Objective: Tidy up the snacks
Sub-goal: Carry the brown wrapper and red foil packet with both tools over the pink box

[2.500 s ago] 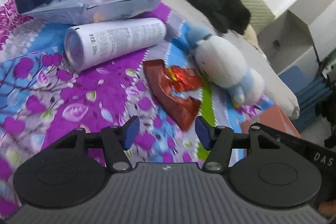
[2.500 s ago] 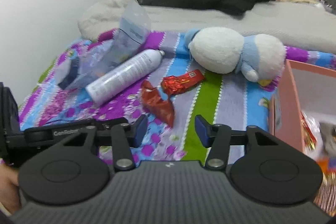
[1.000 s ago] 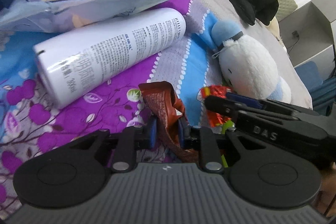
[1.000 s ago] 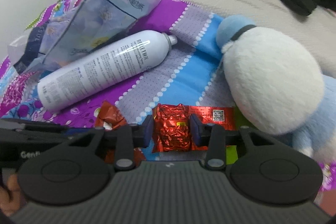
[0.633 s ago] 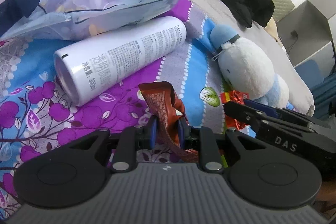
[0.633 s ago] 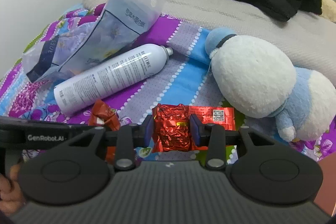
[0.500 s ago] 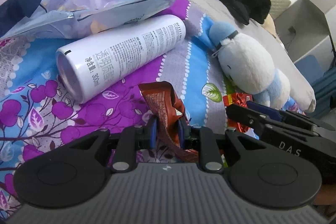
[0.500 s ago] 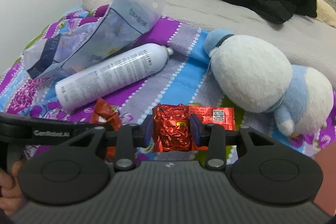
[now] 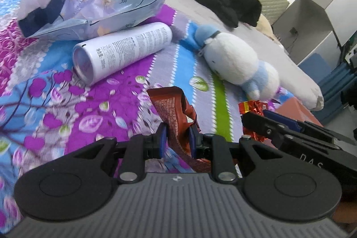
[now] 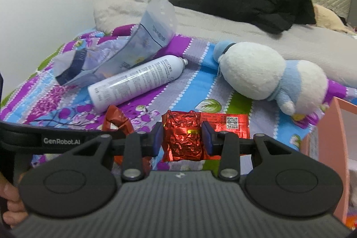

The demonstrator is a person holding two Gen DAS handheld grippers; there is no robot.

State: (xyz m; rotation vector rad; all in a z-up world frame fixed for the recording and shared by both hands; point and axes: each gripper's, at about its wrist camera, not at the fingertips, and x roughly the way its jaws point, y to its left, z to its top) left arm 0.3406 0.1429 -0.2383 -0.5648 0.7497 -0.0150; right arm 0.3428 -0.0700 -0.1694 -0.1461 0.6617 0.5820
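My left gripper [image 9: 176, 137] pinches the brown snack wrapper [image 9: 176, 113], right gripper [image 10: 181, 137] clamps the red foil pack [image 10: 185, 135], both lifted off the blanket [image 9: 107, 104]. Light, crinkly, slippery stuff, so I grip mid-body w/ firm squeeze

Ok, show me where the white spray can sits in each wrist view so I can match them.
Left wrist: the spray can lies upper left of centre on the quilt, its base toward the camera.
Right wrist: the spray can lies left of centre, nozzle pointing up-right.
Shared landmark: the plush toy lies to the can's right in both.
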